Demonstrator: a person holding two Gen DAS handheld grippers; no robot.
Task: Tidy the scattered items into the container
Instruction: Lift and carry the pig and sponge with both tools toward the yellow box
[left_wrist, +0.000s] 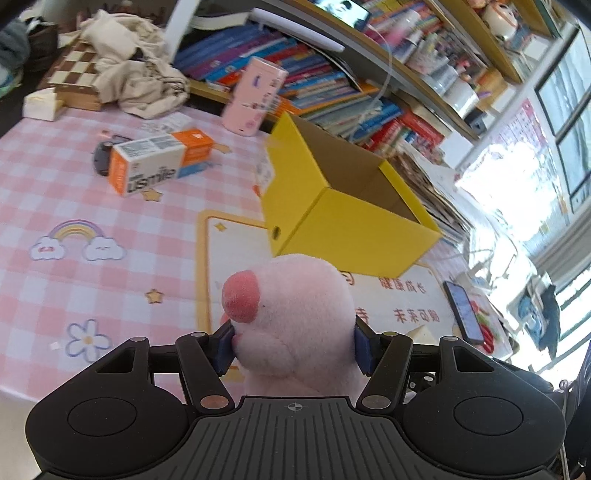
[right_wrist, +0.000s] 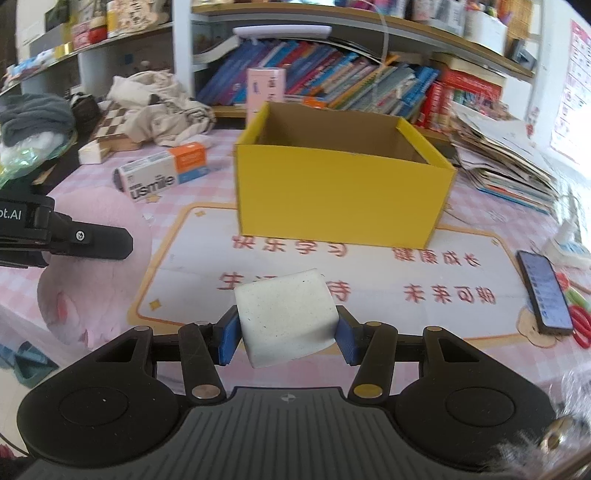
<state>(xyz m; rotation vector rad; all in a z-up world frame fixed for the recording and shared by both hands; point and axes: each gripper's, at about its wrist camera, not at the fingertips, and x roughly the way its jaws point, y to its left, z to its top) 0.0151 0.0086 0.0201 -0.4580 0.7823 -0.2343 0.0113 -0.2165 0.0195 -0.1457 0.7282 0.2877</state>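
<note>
Two light, soft items are carried above the tabletop before the yellow box (right_wrist: 343, 192): a pink plush toy (left_wrist: 295, 325) pinched by the left gripper (left_wrist: 293, 345), a white foam block (right_wrist: 288, 317) squeezed mid-body by the right gripper (right_wrist: 288, 338).

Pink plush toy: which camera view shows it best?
Left wrist view: the pink plush toy sits sharp and centred between the left tool's pads. The right wrist view shows only a blurred pink mass at its left edge.
</note>
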